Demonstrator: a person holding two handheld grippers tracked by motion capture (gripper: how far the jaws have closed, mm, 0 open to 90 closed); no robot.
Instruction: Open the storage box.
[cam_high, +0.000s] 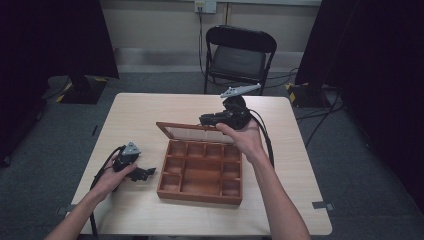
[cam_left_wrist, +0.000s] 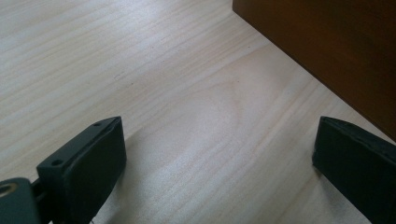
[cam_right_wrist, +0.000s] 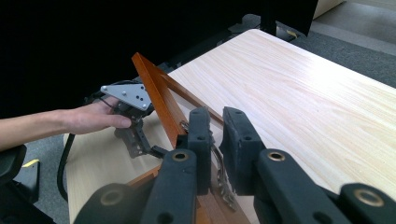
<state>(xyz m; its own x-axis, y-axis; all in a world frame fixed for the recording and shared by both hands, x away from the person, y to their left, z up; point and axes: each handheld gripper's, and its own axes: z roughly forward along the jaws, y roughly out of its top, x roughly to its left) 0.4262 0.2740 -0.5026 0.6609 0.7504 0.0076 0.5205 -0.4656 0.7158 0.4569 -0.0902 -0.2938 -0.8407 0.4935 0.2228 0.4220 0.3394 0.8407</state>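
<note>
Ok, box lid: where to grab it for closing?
Probably best to pinch the lid by its free top rail, coming from above. It stands open, hinged along the far wall of the box, so that thin wooden rail is exposed on both faces.

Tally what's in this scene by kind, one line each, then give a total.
Wooden compartment box, lid open: 1
Chain in the right claw: 1
Handheld claws, the right one plus the left claw: 2
Folding chair: 1
Table: 1
Total: 6
</note>
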